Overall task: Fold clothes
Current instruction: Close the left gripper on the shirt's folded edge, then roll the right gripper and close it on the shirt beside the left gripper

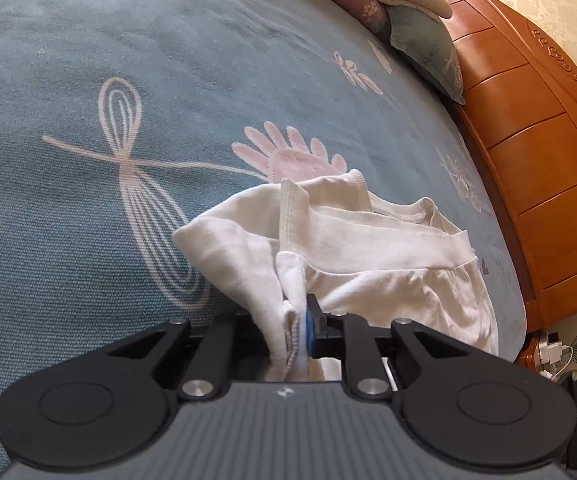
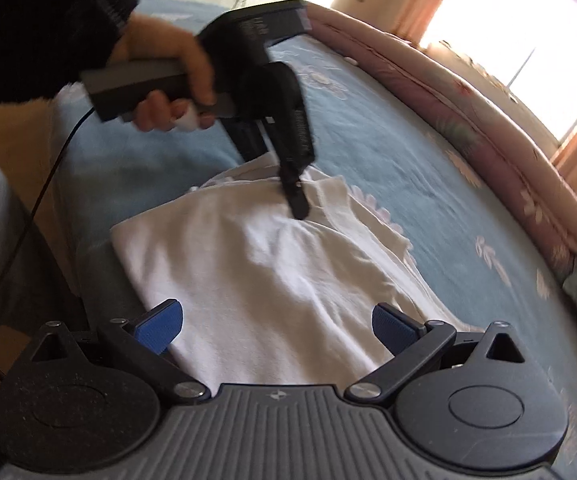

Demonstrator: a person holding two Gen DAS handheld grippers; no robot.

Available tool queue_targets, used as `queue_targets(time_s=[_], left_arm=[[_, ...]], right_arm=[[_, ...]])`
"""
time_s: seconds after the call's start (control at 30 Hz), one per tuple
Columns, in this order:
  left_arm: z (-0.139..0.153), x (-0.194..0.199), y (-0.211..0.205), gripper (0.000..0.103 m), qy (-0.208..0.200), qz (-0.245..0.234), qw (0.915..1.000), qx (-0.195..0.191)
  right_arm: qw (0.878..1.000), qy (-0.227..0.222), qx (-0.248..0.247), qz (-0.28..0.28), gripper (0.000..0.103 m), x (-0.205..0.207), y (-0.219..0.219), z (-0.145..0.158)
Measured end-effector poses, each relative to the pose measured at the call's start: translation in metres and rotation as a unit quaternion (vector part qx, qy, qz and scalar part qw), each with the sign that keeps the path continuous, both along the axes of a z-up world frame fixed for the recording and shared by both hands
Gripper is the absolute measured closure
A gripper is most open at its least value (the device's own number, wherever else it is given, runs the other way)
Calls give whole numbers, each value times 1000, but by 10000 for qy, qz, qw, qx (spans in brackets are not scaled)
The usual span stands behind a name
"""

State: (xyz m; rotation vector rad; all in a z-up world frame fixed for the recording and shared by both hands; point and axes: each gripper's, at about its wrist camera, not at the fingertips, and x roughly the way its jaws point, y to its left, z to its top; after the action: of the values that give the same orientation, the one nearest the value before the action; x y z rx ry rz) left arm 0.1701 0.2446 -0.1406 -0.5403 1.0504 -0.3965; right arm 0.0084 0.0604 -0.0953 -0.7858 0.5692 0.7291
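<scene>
A white garment (image 1: 368, 256) lies bunched on the blue bedspread (image 1: 128, 80), its ribbed collar showing at the far side. My left gripper (image 1: 302, 332) is shut on a fold of this cloth, which rises between its blue pads. In the right wrist view the same white garment (image 2: 272, 272) spreads flat in front of me. My right gripper (image 2: 275, 326) hovers over its near edge, open, with nothing between the blue pads (image 2: 160, 326). The left gripper (image 2: 298, 204), held by a hand in a dark sleeve, pinches the garment's far part.
A wooden headboard (image 1: 528, 140) runs along the bed's right side with pillows (image 1: 420, 48) against it. A rolled pink quilt (image 2: 468, 120) borders the bed's far side under a bright window (image 2: 528, 20). A black cable (image 2: 36, 208) hangs at the left.
</scene>
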Motion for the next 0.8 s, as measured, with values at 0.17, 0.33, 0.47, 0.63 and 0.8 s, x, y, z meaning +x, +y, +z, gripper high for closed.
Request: queue_targets(time_s=[0.17,0.33,0.47,0.63,0.8], left_arm=[[0,-2,-1,85,-78,15,10000,7],[0,-4,-2,85,-155,0,9999,29],[-2,-5,1,85,-184,17,9998,-76],[-4,-6,3,85,-189,39,9997,-161],[-5,-4,3,85,-160,33,9997,-186]], right_arm=[[9883,-807,-1159,572,0,-33,49,-27],[9709,-1452,-1800,616,0,-45,64,-41],[9515,-1901,-2343,609,0,-48,69,-50],[9400,-2132,-2600,572,0,-43,81,-58],[9267,-2498,-2772,456,0,-36,101,-69]])
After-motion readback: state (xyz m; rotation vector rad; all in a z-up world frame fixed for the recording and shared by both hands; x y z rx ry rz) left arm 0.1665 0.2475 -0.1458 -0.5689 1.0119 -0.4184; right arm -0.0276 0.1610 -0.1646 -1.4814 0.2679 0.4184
